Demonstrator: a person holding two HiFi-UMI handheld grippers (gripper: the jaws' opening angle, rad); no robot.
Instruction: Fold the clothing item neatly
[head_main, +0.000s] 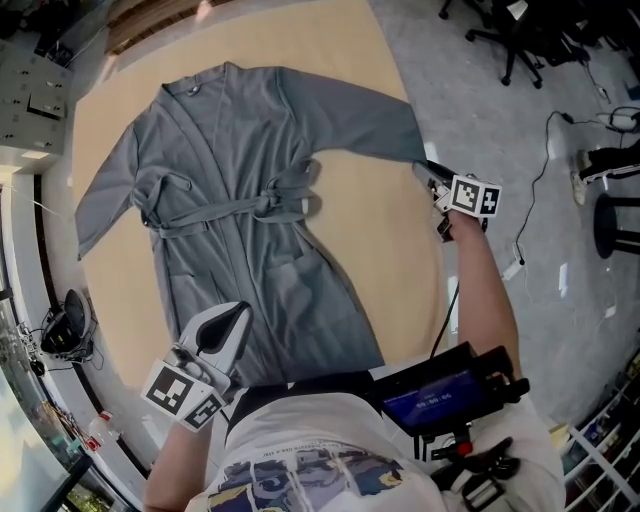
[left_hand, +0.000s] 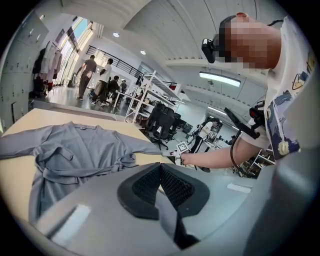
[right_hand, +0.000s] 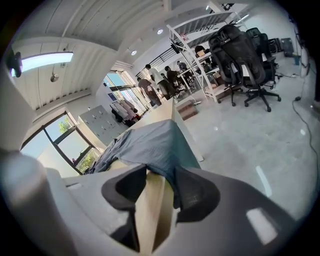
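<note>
A grey robe (head_main: 240, 200) lies spread open-side up on a light wooden table (head_main: 400, 270), its belt tied at the waist and both sleeves stretched out. My left gripper (head_main: 238, 312) hovers over the robe's lower hem near the table's front; in the left gripper view its pads (left_hand: 160, 167) meet with no cloth seen between them. My right gripper (head_main: 428, 172) sits at the end of the robe's right sleeve (head_main: 400, 135) by the table's right edge. In the right gripper view its jaws (right_hand: 161, 172) stand apart, with the sleeve cuff (right_hand: 165, 150) lying against the right pad and the table edge in the gap.
Grey floor lies right of the table, with office chairs (head_main: 520, 40) at the back right and cables (head_main: 545, 170) trailing across it. A dark device with a screen (head_main: 440, 400) hangs at the person's chest. Several people (left_hand: 95, 75) and shelves stand far off.
</note>
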